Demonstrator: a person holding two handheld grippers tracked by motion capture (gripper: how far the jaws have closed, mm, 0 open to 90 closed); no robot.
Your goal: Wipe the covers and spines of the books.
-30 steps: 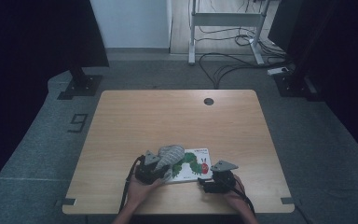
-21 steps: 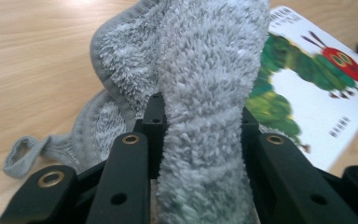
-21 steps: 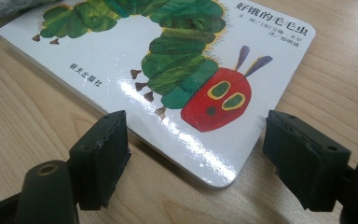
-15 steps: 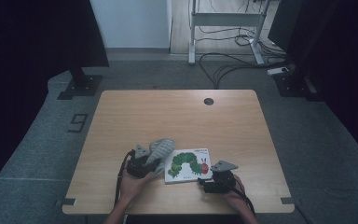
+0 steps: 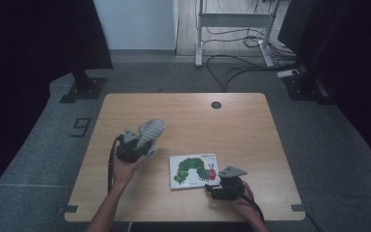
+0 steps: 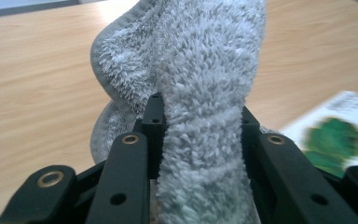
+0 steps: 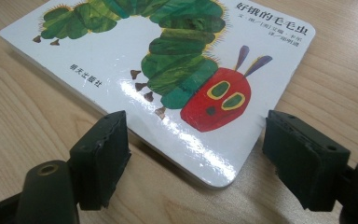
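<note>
Sock (image 5: 149, 133) is clamped in my left claw (image 5: 142, 144), its fluffy grey fabric bunched between the jaws and standing up past them, lifted off the table (image 5: 251, 125) left of the book (image 5: 193, 170). My right claw (image 5: 211, 189) rests at the book's near right corner with jaws spread apart; in the right gripper view that corner, by the caterpillar's red head, lies between them, and I see neither pad touching it.

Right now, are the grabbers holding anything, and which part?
The left gripper is shut on the fluffy grey sock, pinching a bunched fold of it. The right gripper is open, holding nothing; a corner of the caterpillar book lies between its jaws.
</note>
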